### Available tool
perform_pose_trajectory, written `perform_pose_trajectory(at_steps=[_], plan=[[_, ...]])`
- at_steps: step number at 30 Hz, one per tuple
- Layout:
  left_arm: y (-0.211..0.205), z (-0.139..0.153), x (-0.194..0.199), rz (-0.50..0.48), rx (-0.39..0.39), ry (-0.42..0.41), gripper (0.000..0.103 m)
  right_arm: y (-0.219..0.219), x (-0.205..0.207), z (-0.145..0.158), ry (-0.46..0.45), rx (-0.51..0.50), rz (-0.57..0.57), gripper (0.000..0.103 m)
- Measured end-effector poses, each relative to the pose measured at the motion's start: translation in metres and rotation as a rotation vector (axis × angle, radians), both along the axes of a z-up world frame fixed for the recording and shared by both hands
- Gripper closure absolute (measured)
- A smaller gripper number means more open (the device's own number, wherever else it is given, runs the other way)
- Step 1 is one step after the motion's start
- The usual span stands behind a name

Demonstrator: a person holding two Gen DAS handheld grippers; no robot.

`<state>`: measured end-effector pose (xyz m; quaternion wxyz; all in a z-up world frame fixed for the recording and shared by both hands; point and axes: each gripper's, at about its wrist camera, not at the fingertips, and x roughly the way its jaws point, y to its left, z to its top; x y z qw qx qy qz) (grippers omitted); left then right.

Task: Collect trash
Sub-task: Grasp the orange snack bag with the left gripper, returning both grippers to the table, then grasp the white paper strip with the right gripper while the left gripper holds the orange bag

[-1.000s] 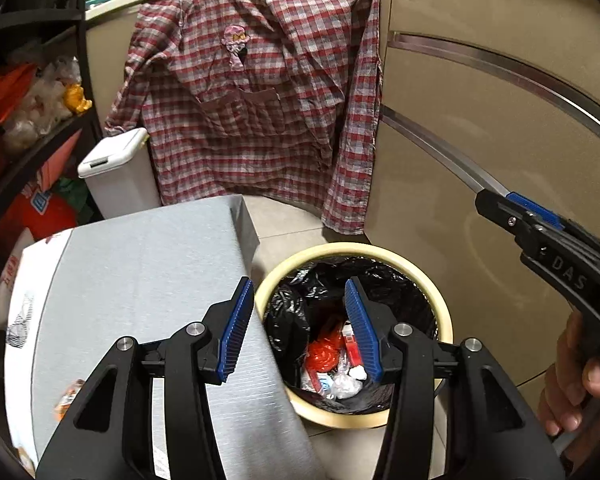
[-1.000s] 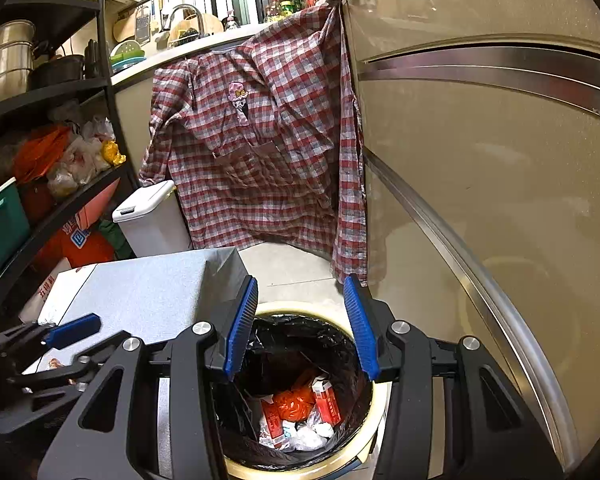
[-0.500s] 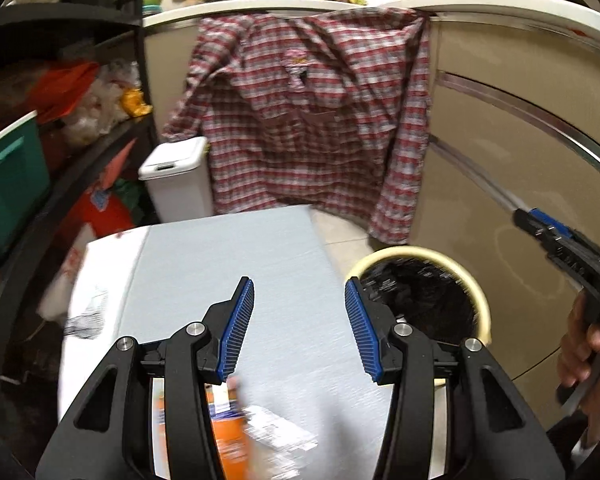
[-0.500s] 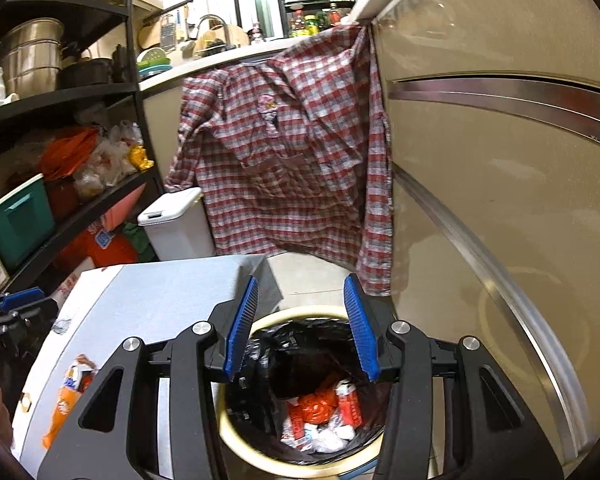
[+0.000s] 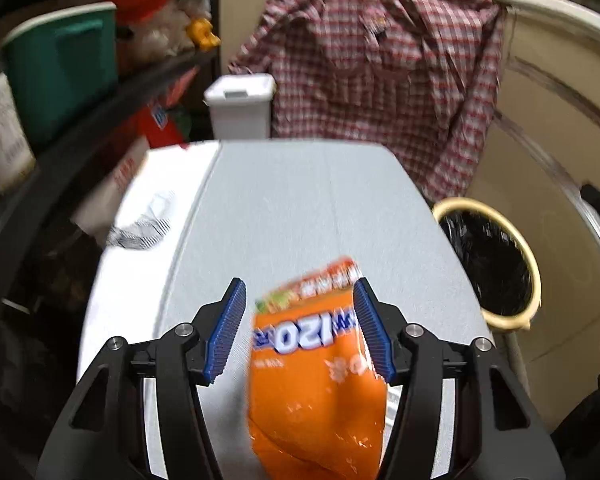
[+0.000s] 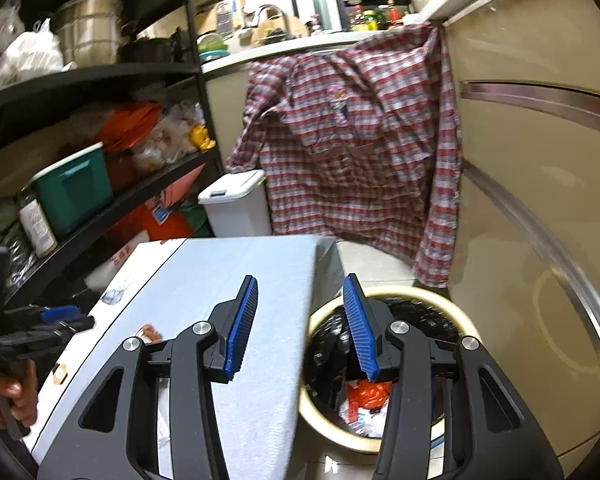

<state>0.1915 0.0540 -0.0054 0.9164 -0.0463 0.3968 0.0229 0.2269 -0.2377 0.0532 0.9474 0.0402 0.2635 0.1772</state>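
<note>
Orange packet [image 5: 316, 376] on grey surface [image 5: 300, 208], left gripper [image 5: 298, 326] fingers just widened astride it, seemingly not gripping, right gripper [image 6: 300, 326] parted, empty, above bin [image 6: 466, 320] beside surface

TEXT: you are seeing "120" in white, upside down, on the orange snack bag [image 5: 316, 364] | OTHER PRINT: staying too blurred for you to read
</note>
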Motion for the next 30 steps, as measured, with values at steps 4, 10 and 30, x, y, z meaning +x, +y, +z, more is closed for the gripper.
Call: perform_pose_trajectory(at_steps=[4,10,30], plan=[[-0.015,-0.015,-0.002,-0.060,0.006,0.027,0.042,0.025,-0.004,-0.011,0.019,-0.028,0.055,0.058],[-0.033,-0.032,0.000,-0.127,0.029,0.091,0.038,0.052,-0.005,-0.029,0.060,-0.057,0.120,0.058],[0.041,-0.011,0.012,0.049,0.014,0.055,0.099,0.152,-0.013,-0.075,0.218,-0.092,0.428,0.057]])
